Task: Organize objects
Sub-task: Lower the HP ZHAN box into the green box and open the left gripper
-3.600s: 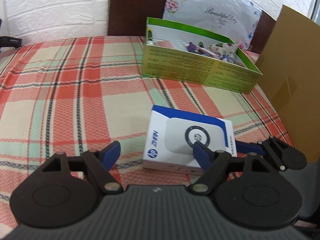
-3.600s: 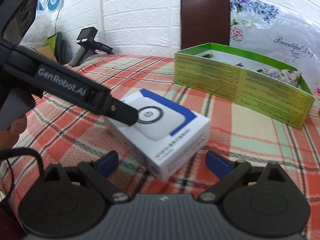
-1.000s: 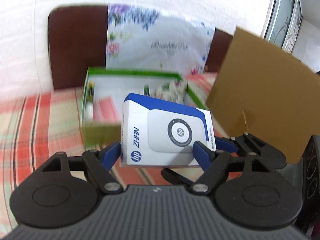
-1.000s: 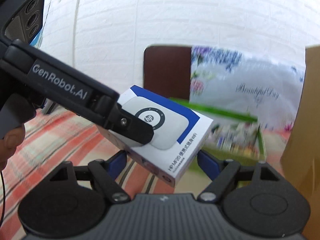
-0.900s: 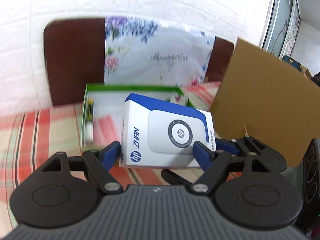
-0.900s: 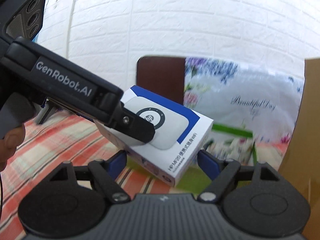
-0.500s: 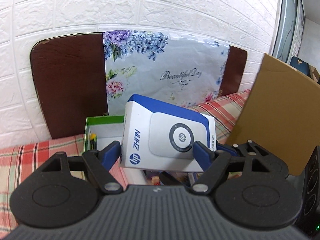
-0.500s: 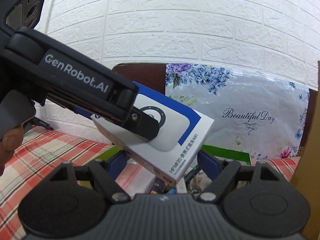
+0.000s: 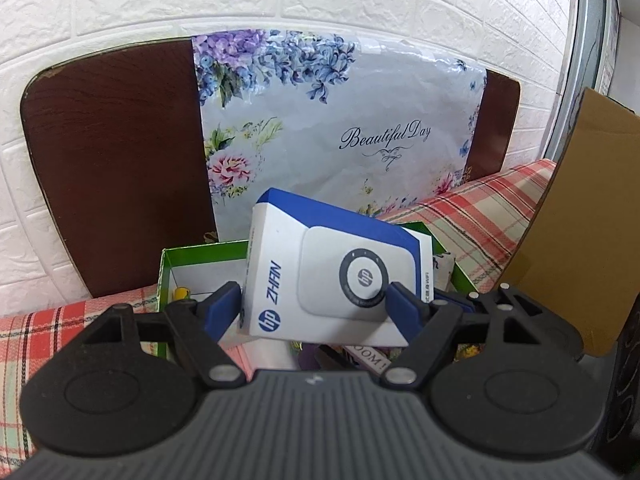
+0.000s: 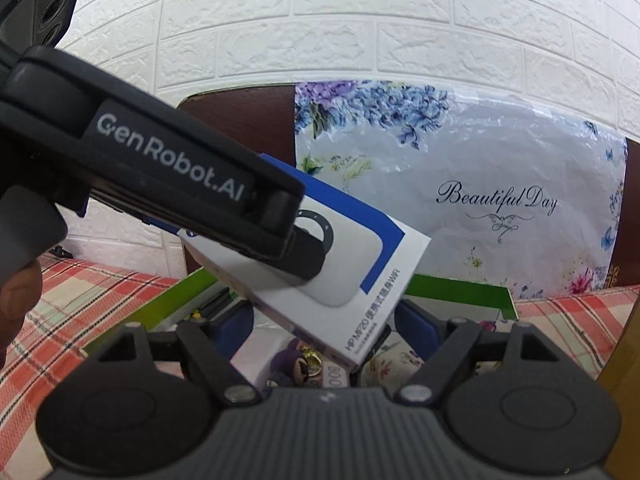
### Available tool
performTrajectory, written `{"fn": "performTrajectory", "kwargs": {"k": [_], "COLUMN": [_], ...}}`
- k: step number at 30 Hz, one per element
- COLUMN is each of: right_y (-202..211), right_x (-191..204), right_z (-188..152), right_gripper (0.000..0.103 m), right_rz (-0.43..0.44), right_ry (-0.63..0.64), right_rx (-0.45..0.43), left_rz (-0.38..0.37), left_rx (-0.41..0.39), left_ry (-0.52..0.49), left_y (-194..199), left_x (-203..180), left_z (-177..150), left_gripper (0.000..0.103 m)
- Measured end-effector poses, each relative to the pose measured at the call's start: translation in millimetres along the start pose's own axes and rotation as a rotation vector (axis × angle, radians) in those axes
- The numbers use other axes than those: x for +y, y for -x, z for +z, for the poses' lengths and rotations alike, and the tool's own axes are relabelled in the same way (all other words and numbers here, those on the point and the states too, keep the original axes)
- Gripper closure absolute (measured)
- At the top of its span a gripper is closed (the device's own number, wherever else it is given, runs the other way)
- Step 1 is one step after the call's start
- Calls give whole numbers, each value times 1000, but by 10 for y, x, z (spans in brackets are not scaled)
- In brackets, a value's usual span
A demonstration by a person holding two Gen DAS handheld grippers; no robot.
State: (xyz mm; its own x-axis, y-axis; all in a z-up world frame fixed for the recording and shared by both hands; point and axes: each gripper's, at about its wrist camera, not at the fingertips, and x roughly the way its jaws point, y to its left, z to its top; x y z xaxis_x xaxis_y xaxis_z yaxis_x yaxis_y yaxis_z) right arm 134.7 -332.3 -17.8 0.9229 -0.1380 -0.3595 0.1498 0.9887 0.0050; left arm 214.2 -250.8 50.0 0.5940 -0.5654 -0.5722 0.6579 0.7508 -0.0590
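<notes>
A white and blue HP box (image 9: 320, 272) hangs tilted in the air, held from two sides. My left gripper (image 9: 314, 304) is shut on it, blue pads against its left edge and its face. My right gripper (image 10: 326, 322) is shut on the same HP box (image 10: 360, 280), whose lower corner dips between the pads. The left gripper's black finger (image 10: 296, 252) lies across the box's face in the right wrist view. Directly below stands an open green carton (image 9: 200, 250), rim (image 10: 460, 284), holding a purple plush toy (image 10: 288, 364) and floral items.
A brown cardboard sheet (image 9: 580, 240) stands upright at the right. Behind the carton a floral plastic bag (image 9: 340, 120) leans on a dark brown board (image 9: 120, 160) against the white brick wall. Plaid cloth (image 9: 480, 216) covers the surface. A hand (image 10: 16, 300) grips the left tool.
Both grippers have carried the HP box forward from in front of the green carton to over its opening. The wall and floral bag now fill the background.
</notes>
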Motion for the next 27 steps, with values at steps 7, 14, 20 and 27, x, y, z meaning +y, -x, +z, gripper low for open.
{"fn": "performTrajectory", "kwargs": {"k": [7, 14, 20, 27], "right_y": [-85, -204, -245, -287], "right_x": [-17, -3, 3, 7], "right_z": [-21, -31, -14, -19], "right_gripper": [22, 23, 25, 25], "right_rz": [-4, -21, -35, -56], "right_ry": [-2, 2, 6, 5], "right_rx": [15, 54, 62, 70], "left_rz": [5, 22, 39, 60], "left_rx": [8, 31, 37, 54], "left_ry": [-4, -10, -12, -35], "left_y": [-82, -209, -288, -382], "left_x": [15, 20, 32, 8], "left_z": [4, -12, -15, -27], "left_gripper": [22, 22, 22, 22]}}
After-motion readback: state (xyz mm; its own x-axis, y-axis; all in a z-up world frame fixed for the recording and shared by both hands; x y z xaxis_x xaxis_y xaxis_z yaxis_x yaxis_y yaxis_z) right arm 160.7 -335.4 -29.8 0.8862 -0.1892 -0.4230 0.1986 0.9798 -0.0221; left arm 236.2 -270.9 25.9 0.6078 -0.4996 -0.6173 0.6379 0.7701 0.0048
